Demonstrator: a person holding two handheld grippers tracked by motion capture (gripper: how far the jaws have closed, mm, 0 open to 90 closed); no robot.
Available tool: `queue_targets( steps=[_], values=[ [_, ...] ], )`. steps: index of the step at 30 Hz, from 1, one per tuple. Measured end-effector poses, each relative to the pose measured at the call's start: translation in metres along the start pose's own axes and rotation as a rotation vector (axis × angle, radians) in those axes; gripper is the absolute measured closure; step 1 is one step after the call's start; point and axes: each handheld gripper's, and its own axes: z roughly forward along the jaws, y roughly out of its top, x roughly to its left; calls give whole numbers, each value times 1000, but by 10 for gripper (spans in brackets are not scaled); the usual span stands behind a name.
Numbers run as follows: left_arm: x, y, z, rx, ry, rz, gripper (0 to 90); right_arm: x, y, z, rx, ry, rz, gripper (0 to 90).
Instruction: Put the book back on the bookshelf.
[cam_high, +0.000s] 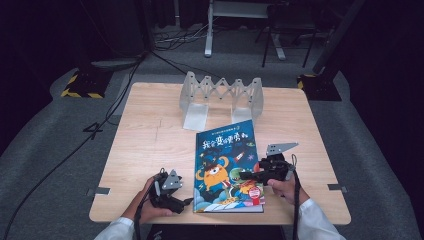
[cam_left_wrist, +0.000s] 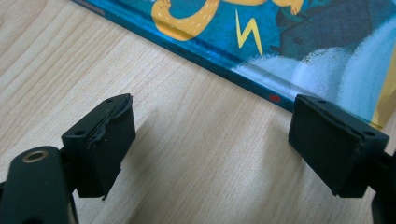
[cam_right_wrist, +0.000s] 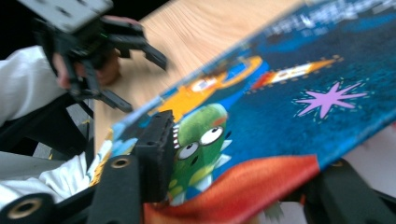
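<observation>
On table, picture book (cam_high: 227, 165), Chinese title

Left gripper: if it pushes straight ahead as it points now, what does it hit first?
Probably the near edge of the blue picture book; the left gripper stands open, with bare wooden table between. Depth is unclear.

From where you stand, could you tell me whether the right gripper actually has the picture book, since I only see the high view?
Observer: Yes. In the right gripper view the right gripper has one jaw on top of the book's cover and the other beneath it.
Operator: Thank you. Is the left gripper touching the book too?
Observer: No. The left gripper stands open over bare table, just short of the book's edge.
Operator: Is anything between its jaws?
Observer: Nothing but wood grain.
</observation>
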Motion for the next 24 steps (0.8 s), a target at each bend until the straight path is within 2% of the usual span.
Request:
queue_targets(
  steps=[1,4,9,15,19,20,24],
  values=[
    [0,0,0,0,3,0,151,4,1,-1,-2,-13,-28,500],
    [1,0,0,2,8,-5,151,9,0,-3,-16,-28,-60,501],
    [1,0,0,3,7,-9,149,18,-1,-6,-38,-62,-95,501],
    [2,9,2,47,15,-31,152,36,-1,-21,-81,-141,-206,503],
    [1,16,4,33,-49,-31,170,41,-2,-27,-99,-177,-245,504],
    [-1,21,6,17,-77,-38,168,42,-2,-27,-100,-184,-250,504],
    [-7,38,14,-8,-120,-27,162,42,-3,-29,-117,-199,-281,504]
  ],
)
